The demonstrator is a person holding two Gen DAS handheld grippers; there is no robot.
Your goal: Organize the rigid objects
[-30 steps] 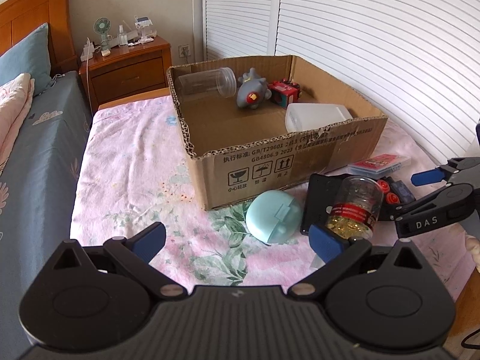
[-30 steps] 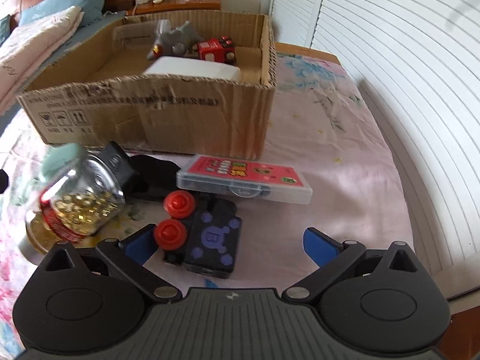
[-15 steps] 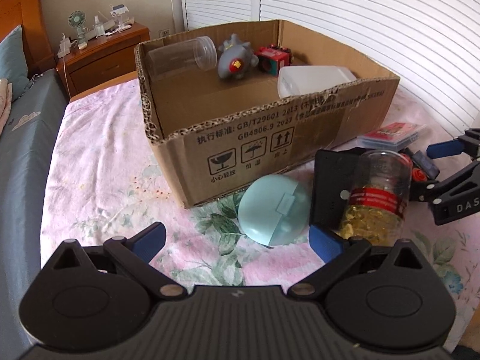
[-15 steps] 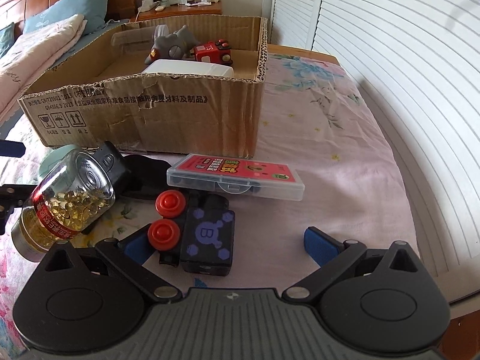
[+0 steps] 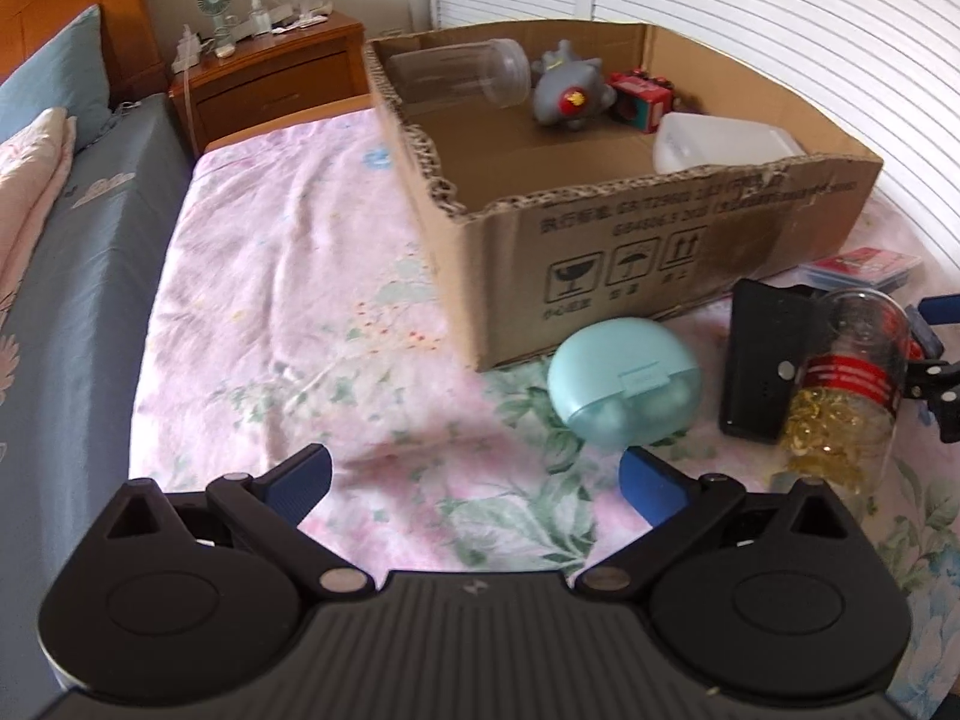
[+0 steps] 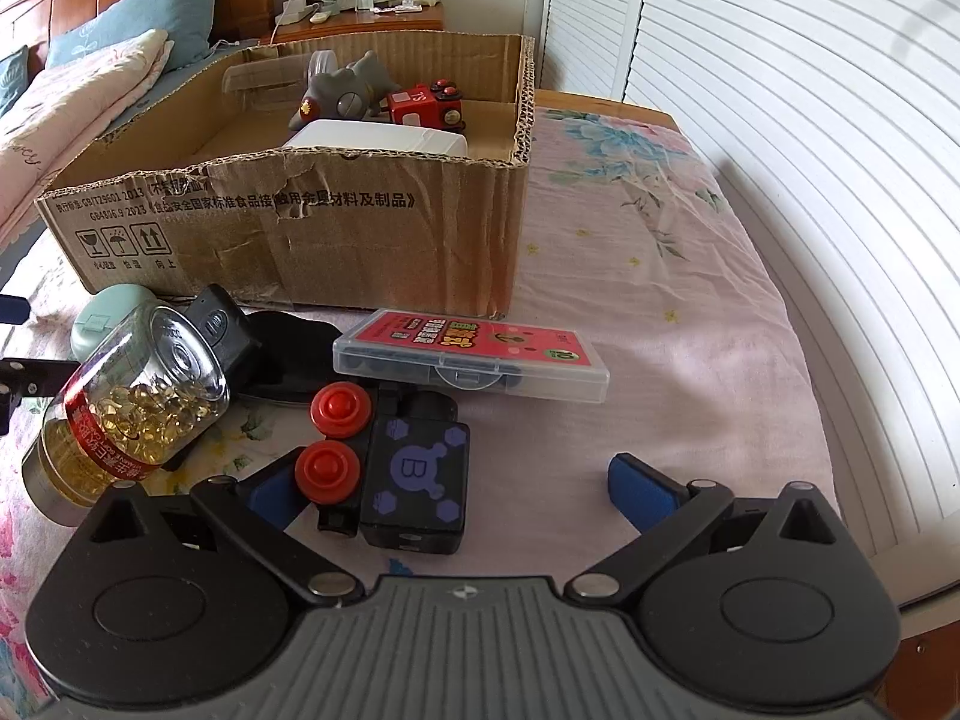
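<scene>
A cardboard box (image 5: 654, 252) stands on the bed and holds a clear jar (image 5: 462, 72), a grey toy (image 5: 570, 93), a red toy (image 5: 639, 99) and a white container (image 5: 720, 147). In front of it lie a mint round case (image 5: 624, 387), a black device (image 5: 759, 360), a tilted capsule jar (image 5: 846, 390), a card case (image 6: 474, 354) and a black controller with red knobs (image 6: 390, 462). My left gripper (image 5: 474, 480) is open and empty, near the mint case. My right gripper (image 6: 462, 486) is open and empty, around the controller's near end.
The bed is covered with a pink flowered sheet (image 5: 288, 300). A wooden nightstand (image 5: 270, 78) with a small fan stands behind. White louvred doors (image 6: 810, 120) run along the right. A blue bed with pillows (image 5: 60, 210) lies to the left.
My left gripper has drawn back and swung left, so the box and the mint case sit further right in its view. My right gripper has barely moved.
</scene>
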